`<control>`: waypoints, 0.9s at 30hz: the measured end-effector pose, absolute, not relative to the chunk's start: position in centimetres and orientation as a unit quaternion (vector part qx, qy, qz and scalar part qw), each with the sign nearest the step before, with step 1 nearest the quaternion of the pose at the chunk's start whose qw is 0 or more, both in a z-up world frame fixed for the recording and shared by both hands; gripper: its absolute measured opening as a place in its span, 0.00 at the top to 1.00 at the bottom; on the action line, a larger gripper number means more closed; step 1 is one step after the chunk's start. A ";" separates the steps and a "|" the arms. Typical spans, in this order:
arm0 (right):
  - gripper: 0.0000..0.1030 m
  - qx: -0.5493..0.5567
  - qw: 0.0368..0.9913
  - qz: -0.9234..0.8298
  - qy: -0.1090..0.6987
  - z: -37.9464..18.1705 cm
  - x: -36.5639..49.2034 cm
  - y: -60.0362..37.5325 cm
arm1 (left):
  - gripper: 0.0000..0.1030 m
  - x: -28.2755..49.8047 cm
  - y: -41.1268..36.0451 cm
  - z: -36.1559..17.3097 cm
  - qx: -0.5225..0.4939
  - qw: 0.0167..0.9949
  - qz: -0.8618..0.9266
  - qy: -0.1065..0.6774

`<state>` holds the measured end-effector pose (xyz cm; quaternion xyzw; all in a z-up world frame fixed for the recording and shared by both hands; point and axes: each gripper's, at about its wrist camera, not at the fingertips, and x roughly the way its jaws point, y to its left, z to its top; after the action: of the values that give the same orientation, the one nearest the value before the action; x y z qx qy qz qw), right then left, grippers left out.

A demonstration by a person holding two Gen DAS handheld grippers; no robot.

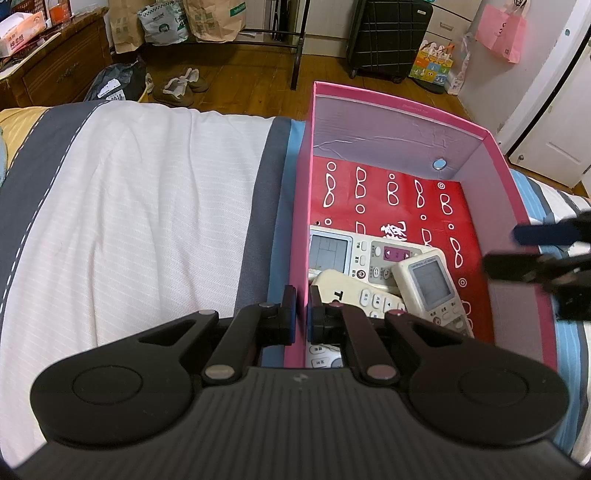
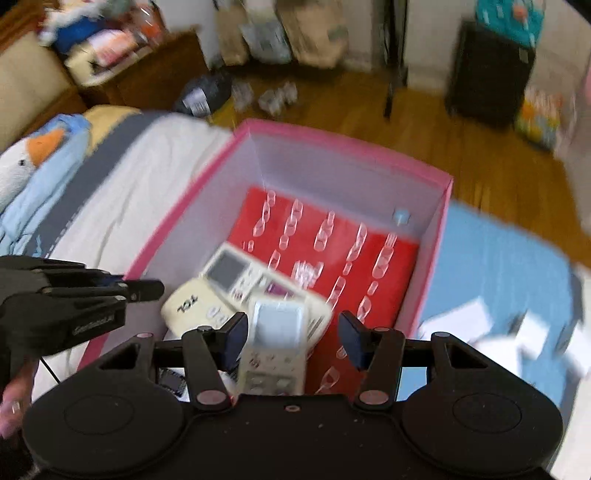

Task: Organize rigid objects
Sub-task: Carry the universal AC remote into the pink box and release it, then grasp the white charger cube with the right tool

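A pink box stands on the bed, floored with a red sheet printed with white glasses. At its near end lie three remotes: a white one with a big screen, a cream TCL one, and a white one on top. My left gripper is shut on the box's left wall. My right gripper hovers open over the top remote, its pads clear of it. This view is blurred. It shows the box and the left gripper. The right gripper enters at the right edge.
The bed cover is white with grey and blue stripes. A plush bird lies at the bed's far left. Beyond the bed edge are a wooden floor, shoes, paper bags and a black suitcase.
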<state>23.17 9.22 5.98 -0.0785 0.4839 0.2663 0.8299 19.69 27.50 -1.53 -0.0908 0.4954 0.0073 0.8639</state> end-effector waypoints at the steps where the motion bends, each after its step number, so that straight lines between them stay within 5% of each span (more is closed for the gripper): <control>1: 0.43 -0.066 0.836 0.277 0.469 6.6 23.1 8.1 | 0.96 19.7 27.5 -1.5 -0.091 0.864 0.008 0.496; 12: 0.28 -0.018 0.907 0.242 0.343 7.5 19.9 -5.4 | 0.96 19.7 27.4 -1.6 -0.087 0.862 0.004 0.500; 27: 0.28 -0.087 0.865 0.264 0.417 0.4 22.7 -7.4 | 0.96 20.0 27.5 -1.7 -0.078 0.862 -0.002 0.501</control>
<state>22.73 -7.36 0.36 -0.0865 0.4175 0.2637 0.8653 19.96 27.55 -1.65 -0.0784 0.5006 -0.0017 0.8621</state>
